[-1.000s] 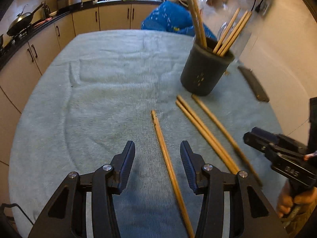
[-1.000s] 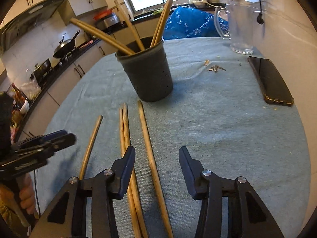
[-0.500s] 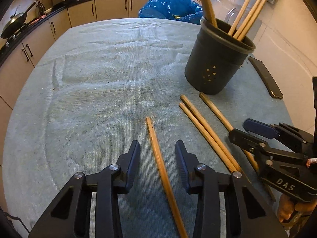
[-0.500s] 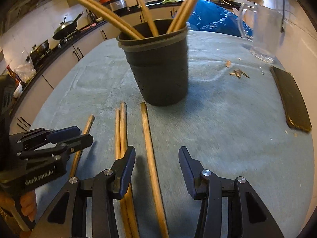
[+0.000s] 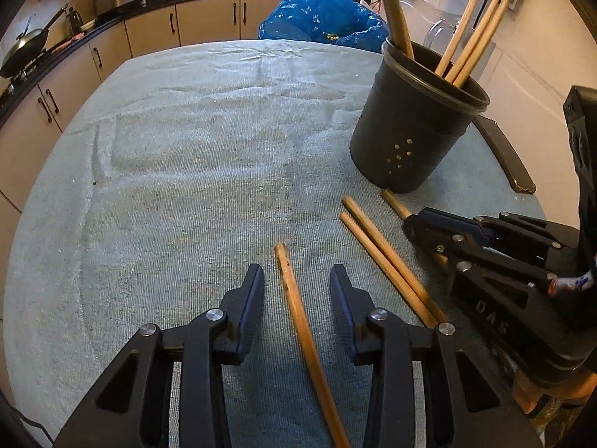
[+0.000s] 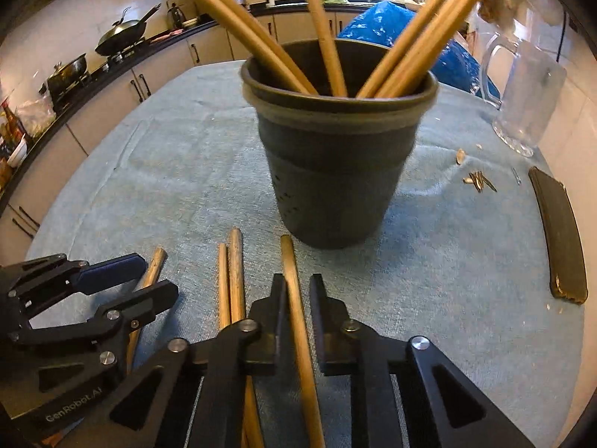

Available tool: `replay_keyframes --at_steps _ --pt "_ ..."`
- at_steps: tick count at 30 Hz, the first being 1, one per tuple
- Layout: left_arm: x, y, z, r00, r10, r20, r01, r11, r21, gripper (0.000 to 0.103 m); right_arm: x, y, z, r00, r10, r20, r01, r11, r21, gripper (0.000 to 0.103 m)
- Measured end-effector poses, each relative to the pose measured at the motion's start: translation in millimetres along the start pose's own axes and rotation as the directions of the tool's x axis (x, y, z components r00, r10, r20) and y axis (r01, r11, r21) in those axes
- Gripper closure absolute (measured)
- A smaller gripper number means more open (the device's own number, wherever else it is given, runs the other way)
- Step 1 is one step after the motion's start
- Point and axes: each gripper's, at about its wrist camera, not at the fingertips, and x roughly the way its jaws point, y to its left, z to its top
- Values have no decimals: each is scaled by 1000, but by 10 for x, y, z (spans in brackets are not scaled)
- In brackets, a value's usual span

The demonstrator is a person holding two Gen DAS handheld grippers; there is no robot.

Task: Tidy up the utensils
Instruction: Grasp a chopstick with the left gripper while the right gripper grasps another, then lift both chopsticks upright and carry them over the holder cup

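A dark utensil holder stands on the blue-grey cloth with several wooden chopsticks in it. Several loose chopsticks lie on the cloth in front of it. My left gripper is open, its jaws on either side of one lone chopstick. My right gripper has its jaws nearly closed around the rightmost chopstick, close to the holder; it also shows in the left wrist view. A pair of chopsticks lies between the two grippers.
A black phone lies at the right on the cloth. A glass jug stands behind it, with small scraps nearby. A blue bag sits at the far table edge. Kitchen counters run along the left.
Both grippers have moved forward toward the holder. The right jaws have narrowed from wide open to nearly closed around the rightmost chopstick. The left jaws have narrowed slightly around the lone chopstick.
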Motion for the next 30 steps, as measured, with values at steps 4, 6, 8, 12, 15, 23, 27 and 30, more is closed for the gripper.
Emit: replay_keyframes --at_steps 4,6,8,12,15,23,27,30 --pt "-6 3 -17 999 47 9 -47 999 7 93 -52 -54 -61 1000 4 -4 -4 999 40 95" --pt "-18 56 -17 1000 21 4 -21 1000 -21 94 -81 -72 -102 1000 5 -6 -5 999 49 95" --pt "-35 100 -25 1000 3 -3 -3 999 -40 95 -117 -101 -159 1000 7 -11 -6 998 59 95" --pt "-109 128 -132 1000 -21 -17 21 999 -43 96 -208 -157 -293 1000 1 -21 0 998 68 95" --pt "-185 129 -253 999 -42 -27 41 998 -43 96 -304 -224 -424 1000 -2 -29 4 998 69 95" --pt "-326 147 -476 995 -74 -71 71 997 -41 96 -583 -393 -825 998 -13 -60 16 998 55 95" --pt "-350 124 -508 995 -58 -82 57 998 -21 96 -675 -460 -969 997 -25 -70 28 998 53 94" --pt "-360 74 -502 994 -33 -106 35 999 19 96 -699 -498 -997 997 -26 -77 31 998 59 90"
